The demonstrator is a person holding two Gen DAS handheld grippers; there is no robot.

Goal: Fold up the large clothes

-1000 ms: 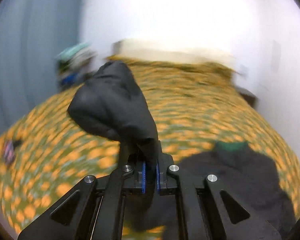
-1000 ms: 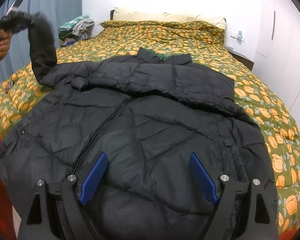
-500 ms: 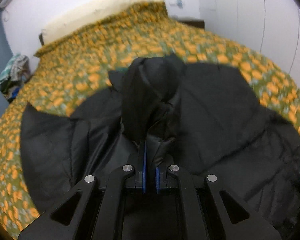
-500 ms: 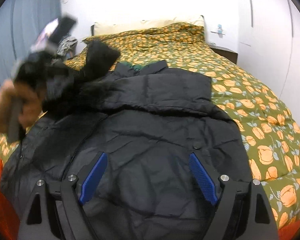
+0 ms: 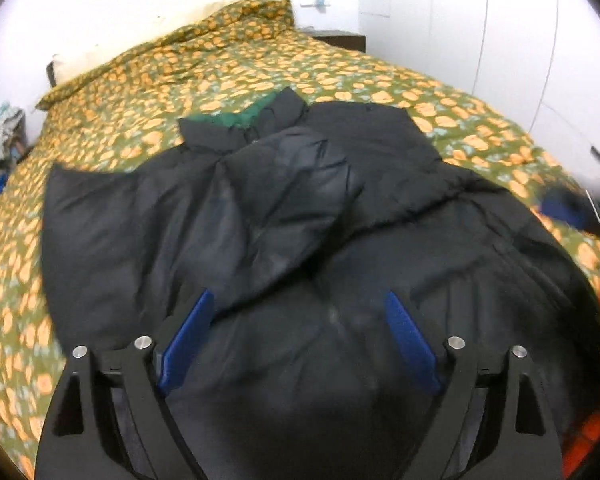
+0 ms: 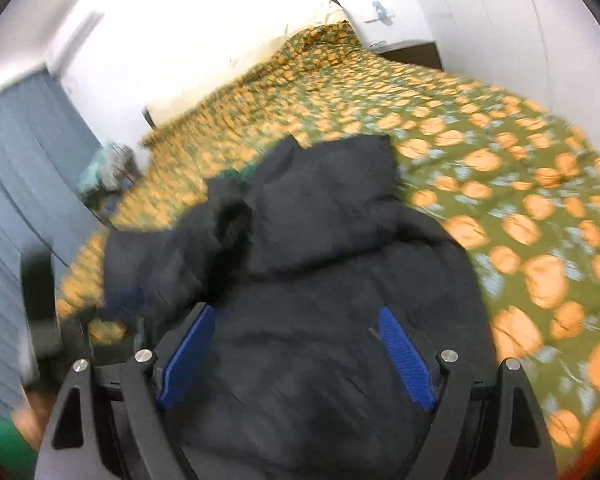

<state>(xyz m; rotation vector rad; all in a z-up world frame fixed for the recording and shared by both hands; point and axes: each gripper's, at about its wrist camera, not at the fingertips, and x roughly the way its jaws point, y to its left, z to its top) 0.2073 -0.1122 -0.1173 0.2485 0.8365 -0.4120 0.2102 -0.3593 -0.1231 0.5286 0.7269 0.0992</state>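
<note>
From my left wrist camera I see the left gripper (image 5: 296, 336) spread wide, its two blue ribbed pads (image 5: 186, 336) apart with nothing between them, hovering over the black puffer jacket (image 5: 260, 240). The jacket is quilted and slightly glossy, its stitched panels catching a dull sheen, and it lies spread across the bed (image 5: 112, 120) from the centre of this view down to six o'clock. One sleeve (image 5: 296, 192) is laid over the chest as a plump, rounded fold, running from about twelve o'clock down toward the centre. At twelve o'clock the collar (image 5: 284, 110) stands slightly raised, showing a strip of dark green lining (image 5: 240, 118). The bedspread is olive green, printed with round orange blossoms, and it rumples into soft ridges near the cream pillow (image 5: 72, 66) at eleven o'clock. A dark nightstand (image 5: 342, 39) sits at one o'clock against the white wall. My right wrist camera is motion-blurred, yet the right gripper (image 6: 296, 344) is plainly released too, its blue textured pads (image 6: 406, 360) parted above the jacket's lower panel (image 6: 320, 360), gripping nothing. In that view the jacket fills the centre through six o'clock, the floral cover stretches away toward three o'clock, and pleated grey-blue curtains (image 6: 16, 184) hang at nine o'clock.
</note>
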